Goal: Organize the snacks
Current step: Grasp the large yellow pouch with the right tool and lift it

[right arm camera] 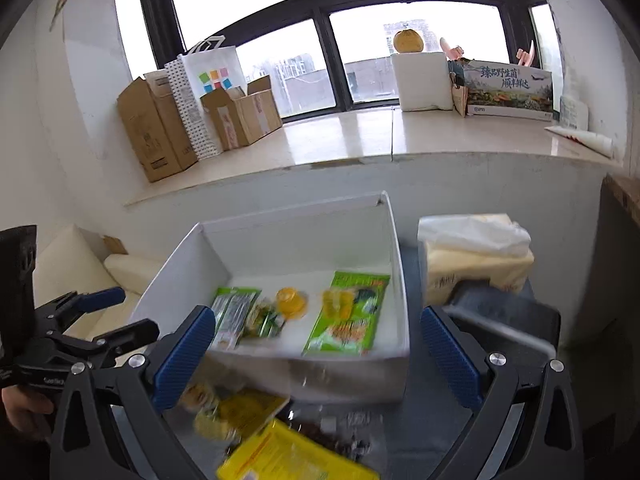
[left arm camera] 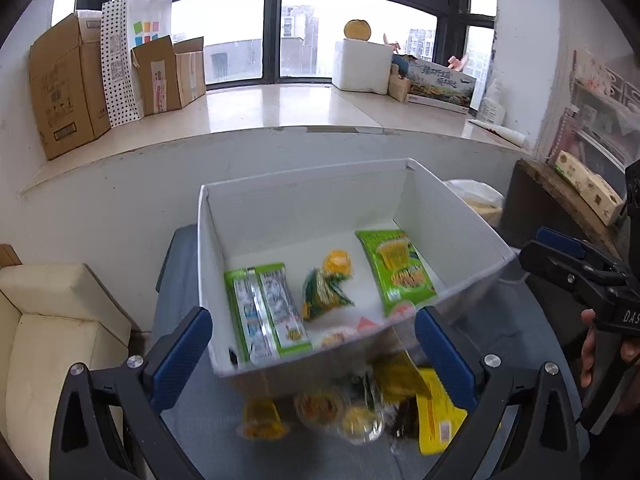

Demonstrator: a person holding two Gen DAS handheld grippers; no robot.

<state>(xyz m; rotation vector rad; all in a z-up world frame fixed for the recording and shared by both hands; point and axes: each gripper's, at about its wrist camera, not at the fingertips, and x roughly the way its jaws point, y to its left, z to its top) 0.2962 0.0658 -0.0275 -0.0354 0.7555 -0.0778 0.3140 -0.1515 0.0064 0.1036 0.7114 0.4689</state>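
A white open box (left arm camera: 304, 200) (right arm camera: 280, 236) stands on a grey table. Inside lie a green-edged packet (left arm camera: 266, 312) (right arm camera: 232, 312), a small green and yellow bag (left arm camera: 324, 288) (right arm camera: 266, 320), an orange jelly cup (left arm camera: 338, 260) (right arm camera: 292, 302) and a large green packet (left arm camera: 400, 270) (right arm camera: 348, 314). In front of the box lie loose snacks: a yellow packet (left arm camera: 438, 416) (right arm camera: 288, 456), jelly cups (left arm camera: 320, 408) and a dark bag (right arm camera: 332, 428). My left gripper (left arm camera: 314, 356) is open above the box's front edge and the loose snacks. My right gripper (right arm camera: 318, 360) is open over the same spot.
A tissue pack (right arm camera: 476, 256) sits right of the box. A cream sofa (left arm camera: 52, 328) is on the left. The window ledge (left arm camera: 256, 112) holds cardboard boxes, a dotted bag and a white foam box. The right gripper shows at the right in the left wrist view (left arm camera: 560, 256).
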